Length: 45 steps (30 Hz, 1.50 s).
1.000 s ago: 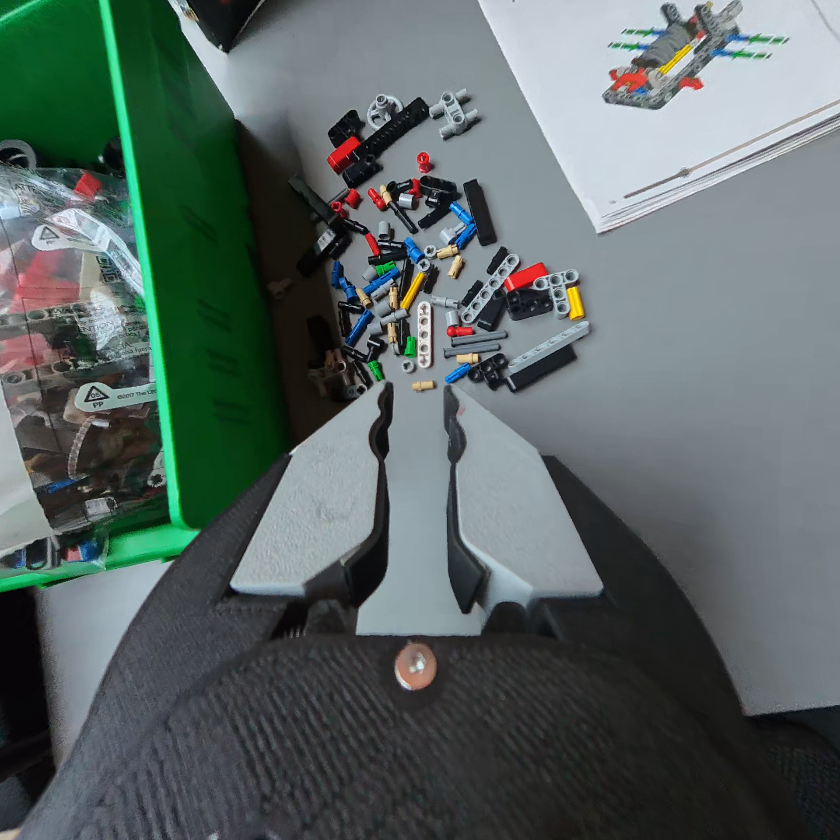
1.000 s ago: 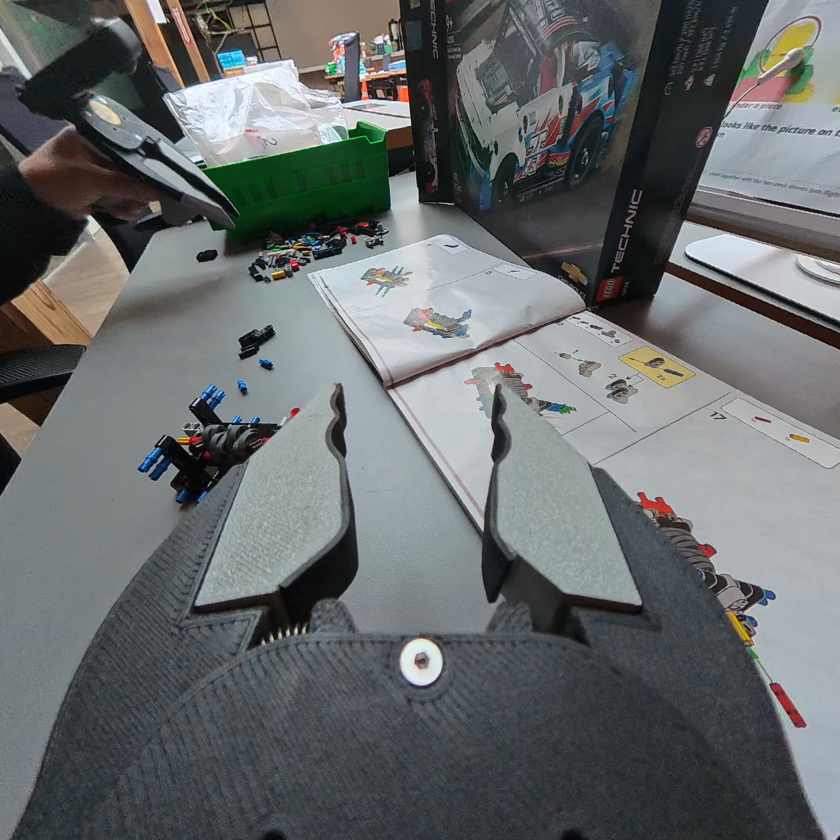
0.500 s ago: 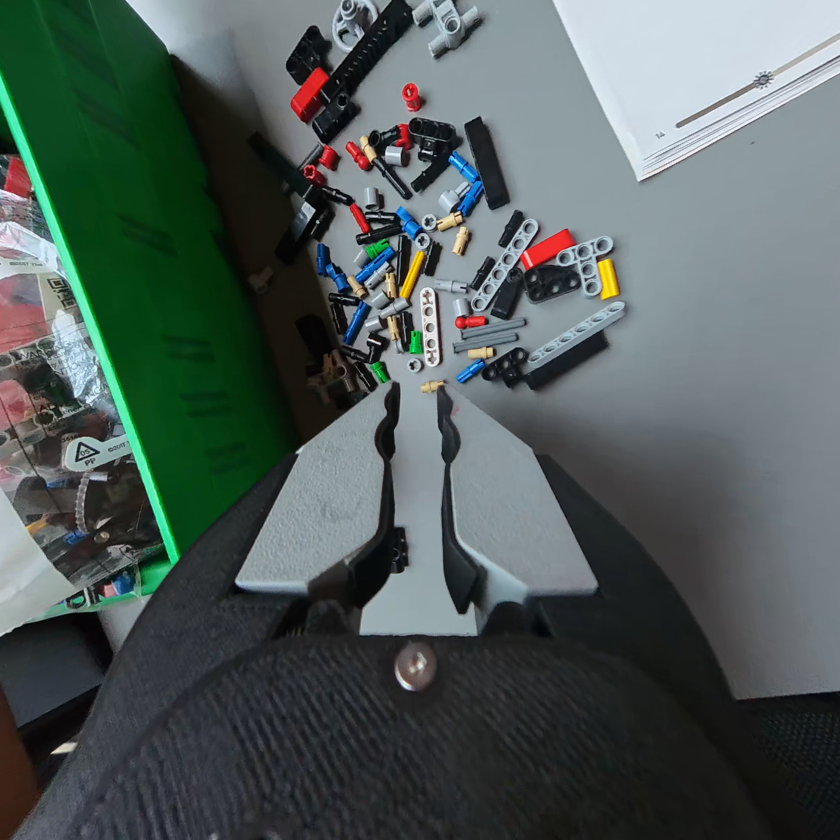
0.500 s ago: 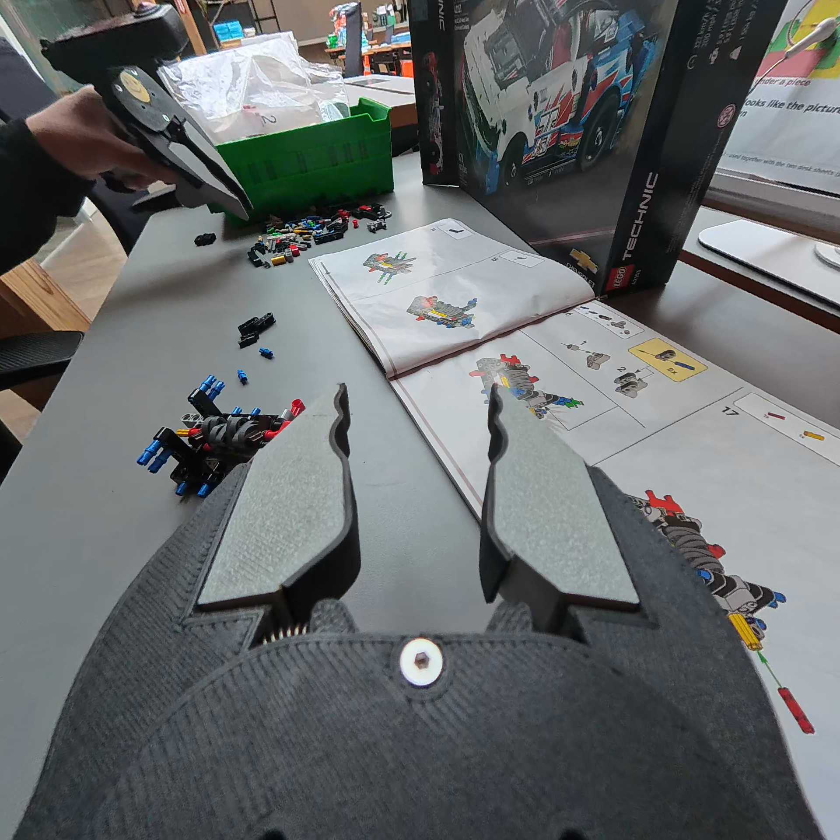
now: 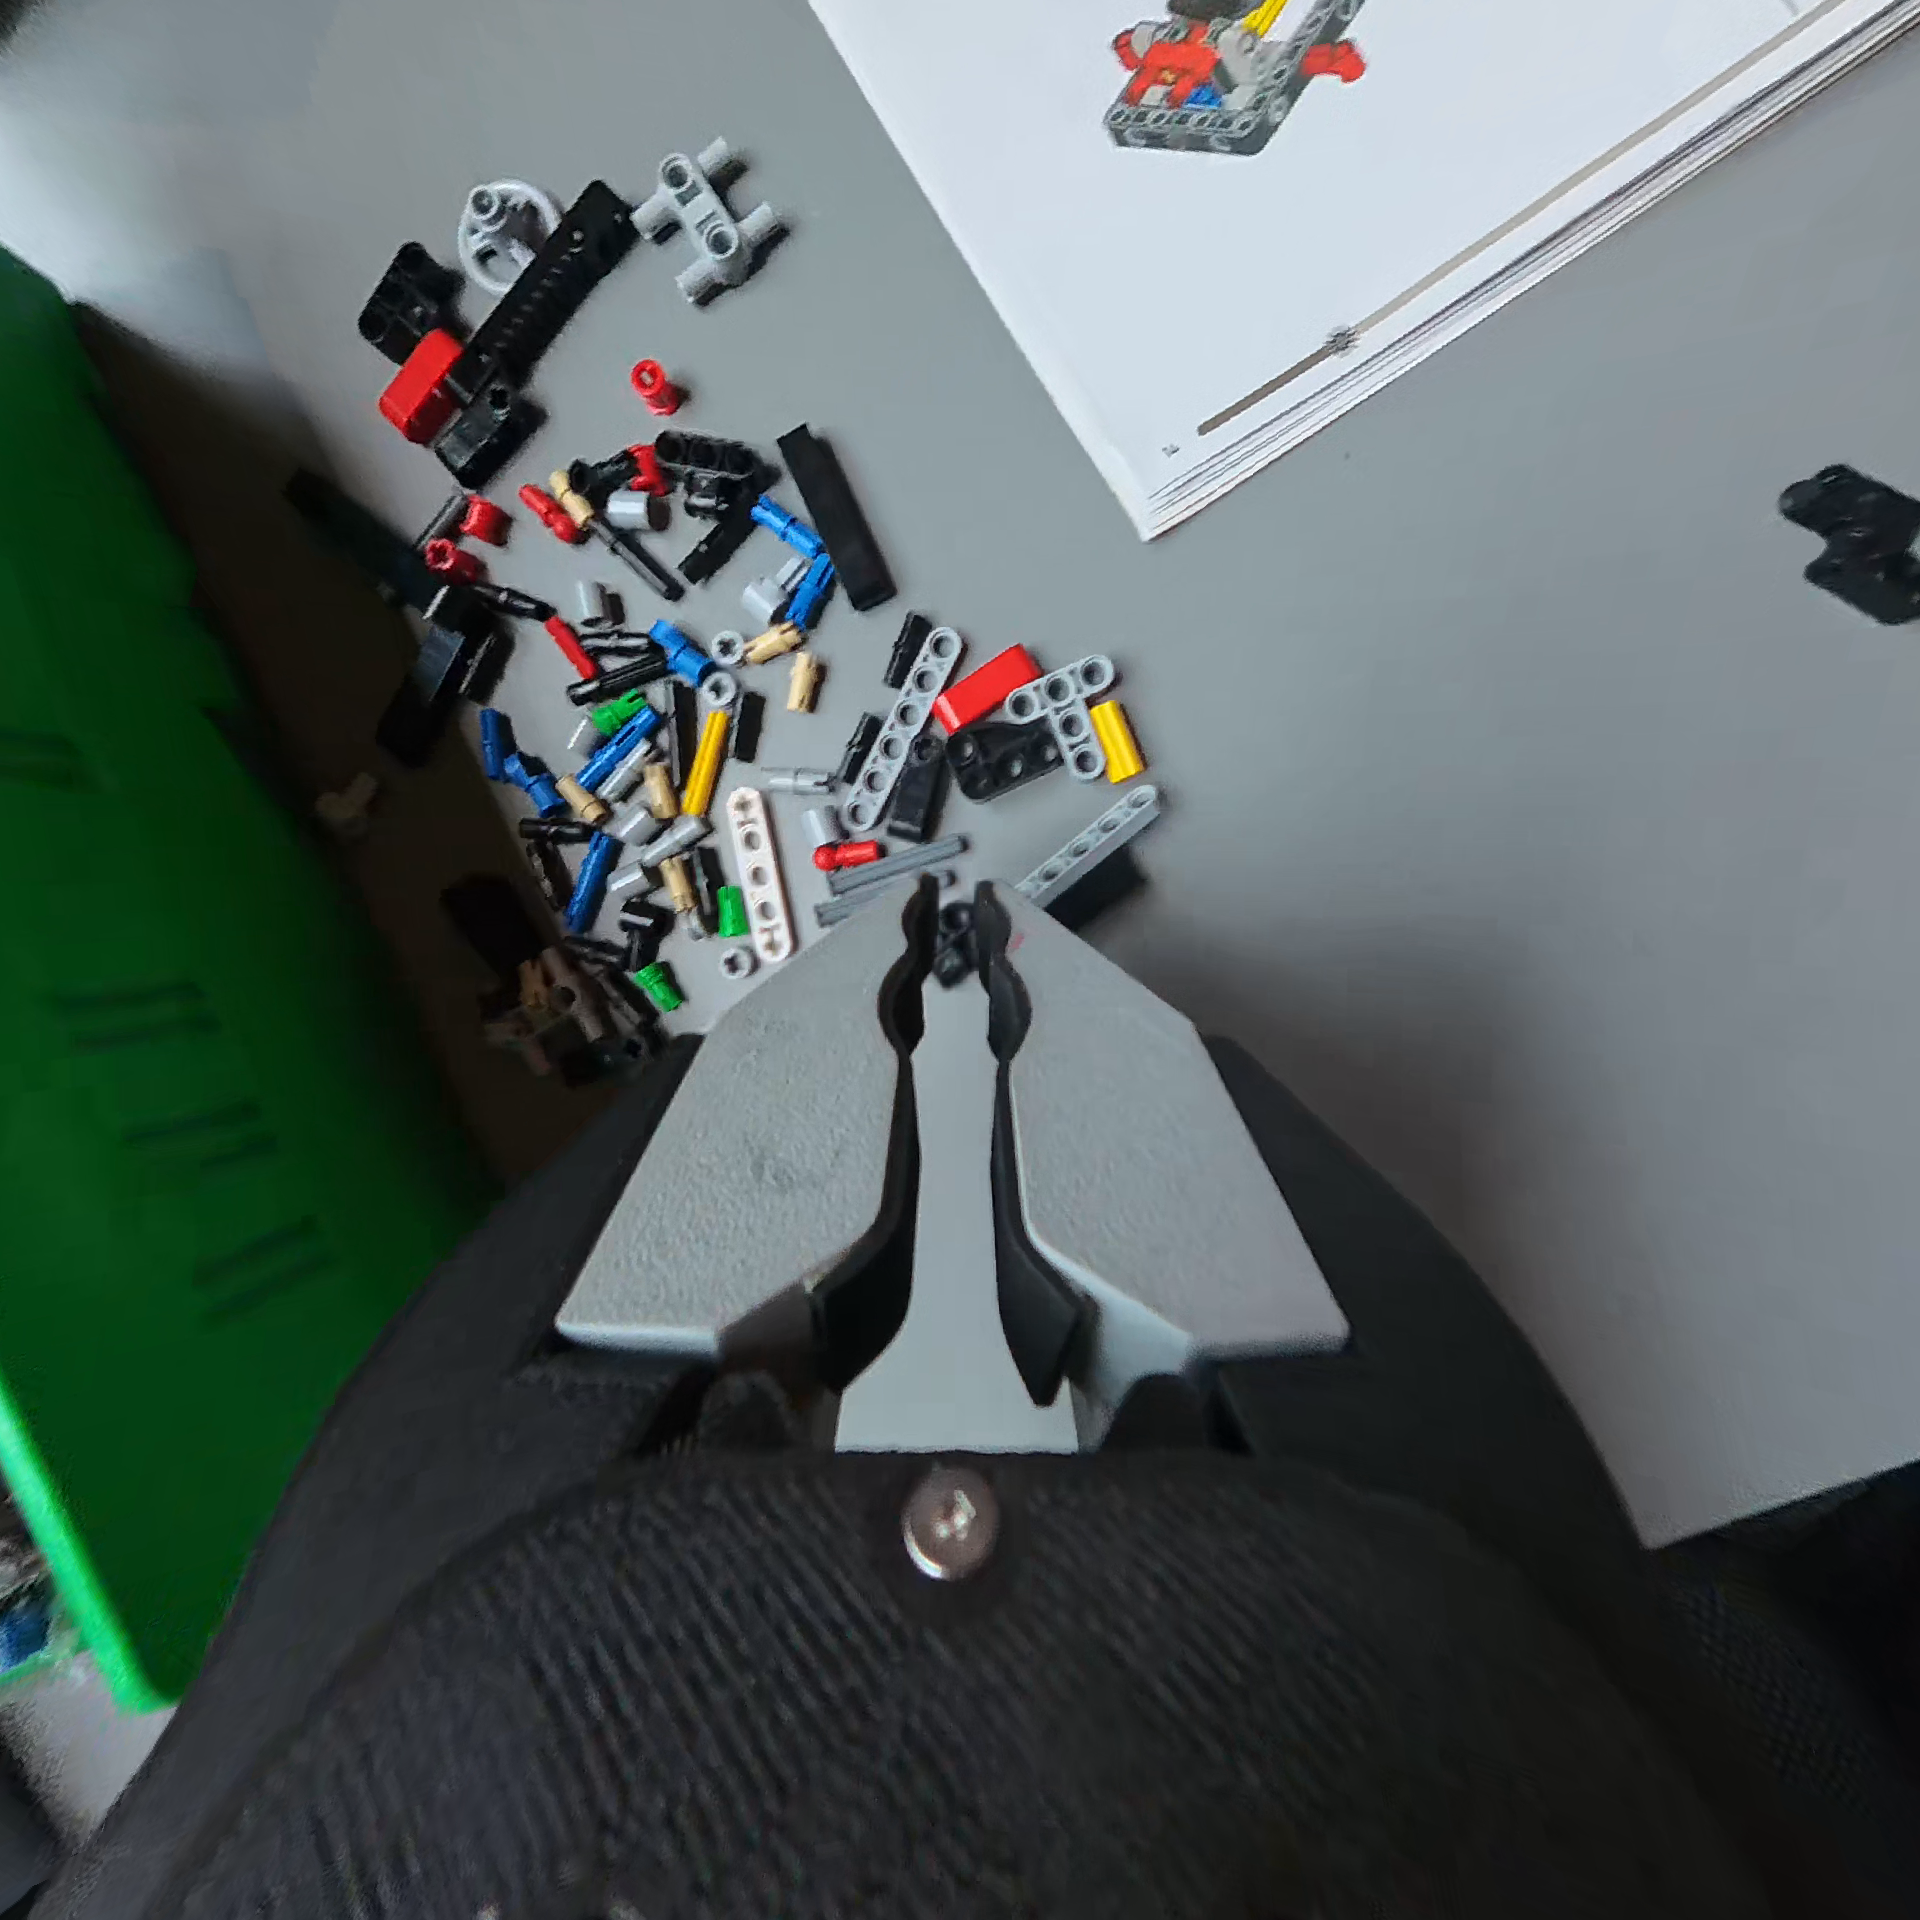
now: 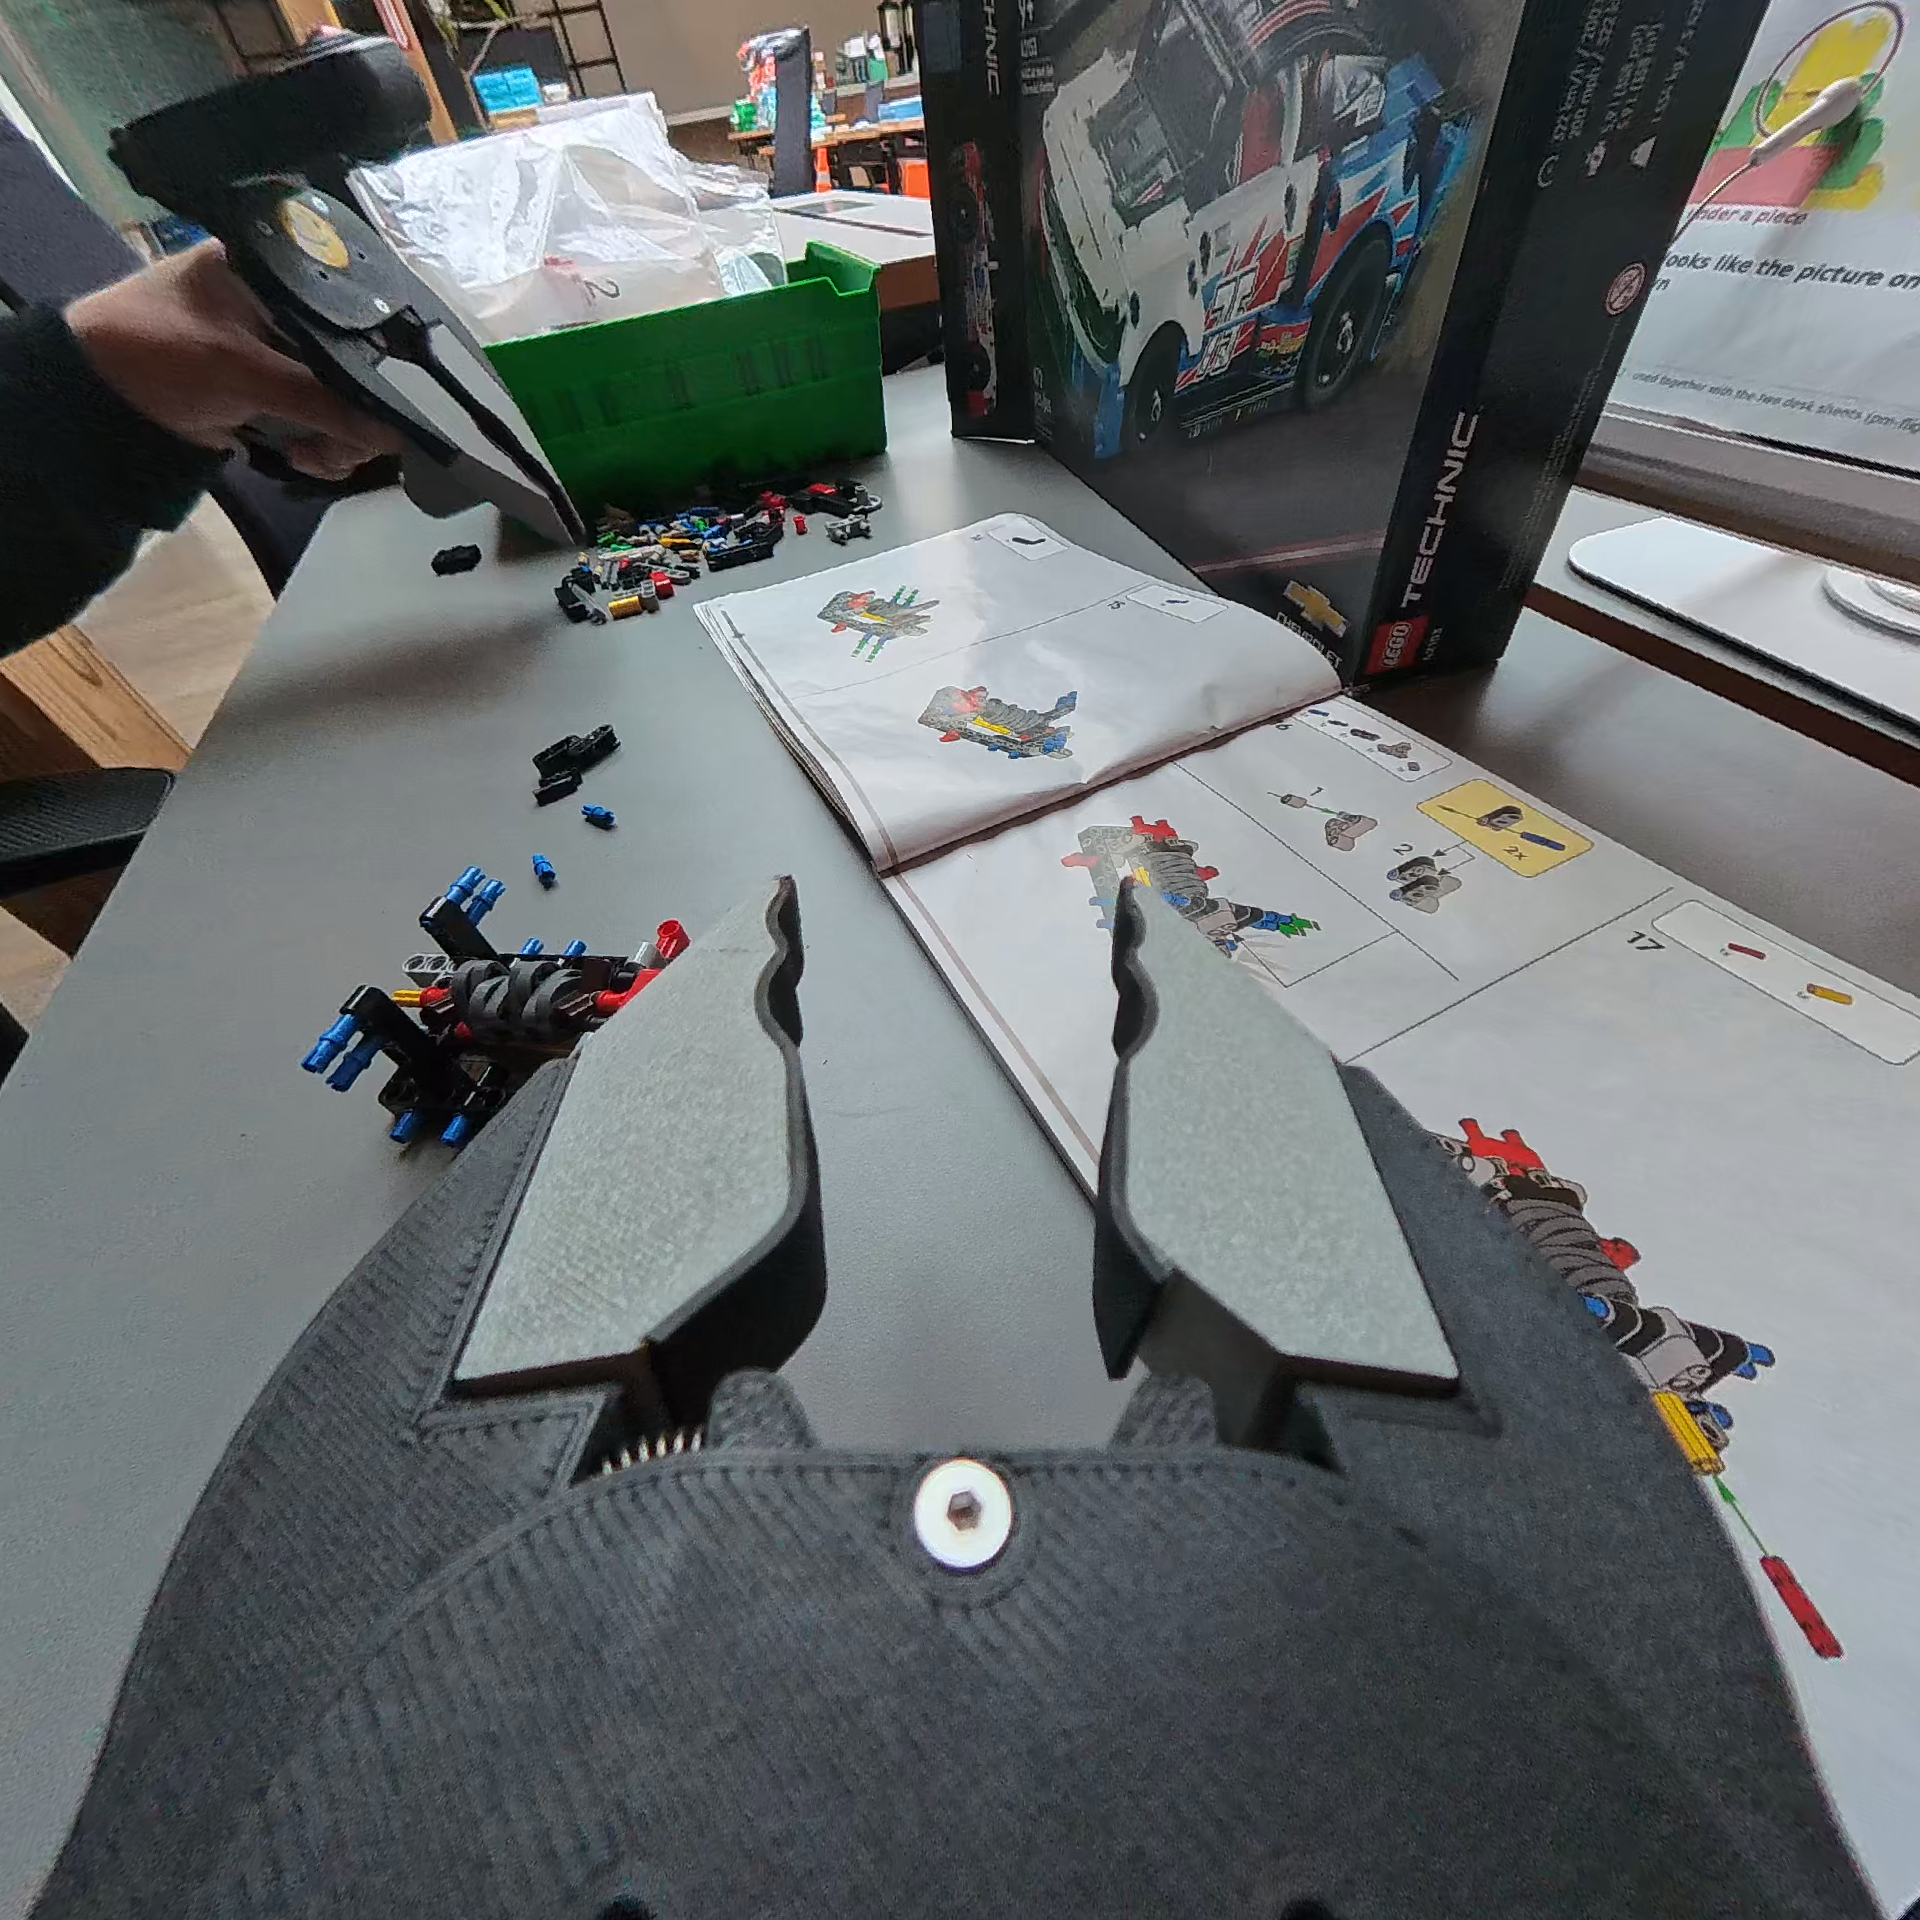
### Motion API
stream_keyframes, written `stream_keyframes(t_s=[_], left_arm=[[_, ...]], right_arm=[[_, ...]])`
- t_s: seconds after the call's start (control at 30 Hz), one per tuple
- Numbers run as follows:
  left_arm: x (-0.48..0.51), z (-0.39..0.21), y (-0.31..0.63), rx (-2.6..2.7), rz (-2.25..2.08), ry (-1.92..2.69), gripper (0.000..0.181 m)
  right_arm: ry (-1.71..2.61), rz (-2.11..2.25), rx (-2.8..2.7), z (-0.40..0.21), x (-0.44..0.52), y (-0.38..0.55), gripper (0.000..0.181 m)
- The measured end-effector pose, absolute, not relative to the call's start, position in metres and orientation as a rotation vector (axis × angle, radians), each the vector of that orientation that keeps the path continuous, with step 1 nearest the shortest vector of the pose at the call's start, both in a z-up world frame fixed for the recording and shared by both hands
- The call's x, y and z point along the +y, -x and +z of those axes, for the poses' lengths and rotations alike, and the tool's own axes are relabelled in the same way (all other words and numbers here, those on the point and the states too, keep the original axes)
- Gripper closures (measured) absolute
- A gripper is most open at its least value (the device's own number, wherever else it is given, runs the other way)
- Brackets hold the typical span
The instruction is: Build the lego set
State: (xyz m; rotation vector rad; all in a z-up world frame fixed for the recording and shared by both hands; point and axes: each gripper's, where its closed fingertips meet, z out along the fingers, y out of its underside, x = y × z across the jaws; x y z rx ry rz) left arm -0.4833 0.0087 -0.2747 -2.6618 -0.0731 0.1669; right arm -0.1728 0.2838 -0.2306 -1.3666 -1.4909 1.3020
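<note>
A pile of small loose lego pieces [image 5: 717, 665] lies on the grey table beside the green bin [image 5: 156, 935]. My left gripper [image 5: 953, 906] is down at the pile's near edge, its jaws closed narrowly on a small black piece [image 5: 951, 940] between the tips. It also shows far off in the right wrist view [image 6: 566, 530], held by a hand. My right gripper [image 6: 956, 904] is open and empty above the table. A partly built black assembly with blue pins [image 6: 499, 997] lies just left of it. The open instruction booklet [image 6: 1039, 665] lies to its right.
The tall lego set box [image 6: 1299, 260] stands behind the booklet. The green bin [image 6: 707, 384] holds clear bags. Loose black pieces [image 6: 571, 753] and blue pins [image 6: 597, 816] lie between pile and assembly. Another black piece [image 5: 1860, 540] lies right of the pile. The left gripper's tips are roughly 40 cm from the right gripper's.
My left gripper has come down and to the right onto the pile's near edge and its jaws have narrowed around the small black piece. The right gripper has stayed open, nearly still.
</note>
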Motion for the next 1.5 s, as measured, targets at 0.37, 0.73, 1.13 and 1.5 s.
stream_keyframes(t_s=[0.37, 0.73, 1.13, 1.5], left_arm=[[0.041, -0.297, 0.464, -0.044, 0.032, 2.69, 0.174], [0.051, -0.29, 0.467, -0.044, 0.054, 2.687, 0.169], [0.056, -0.296, 0.468, 0.058, 0.118, 2.738, 0.162], [0.058, -0.292, 0.462, 0.47, 0.234, 2.828, 0.166]], right_arm=[[1.365, 1.298, -1.507, -0.232, 0.282, 0.173, 0.124], [1.365, 1.29, -1.524, -0.233, 0.28, 0.174, 0.125], [1.371, 1.28, -1.525, -0.234, 0.281, 0.174, 0.127], [1.373, 1.284, -1.517, -0.234, 0.282, 0.174, 0.129]])
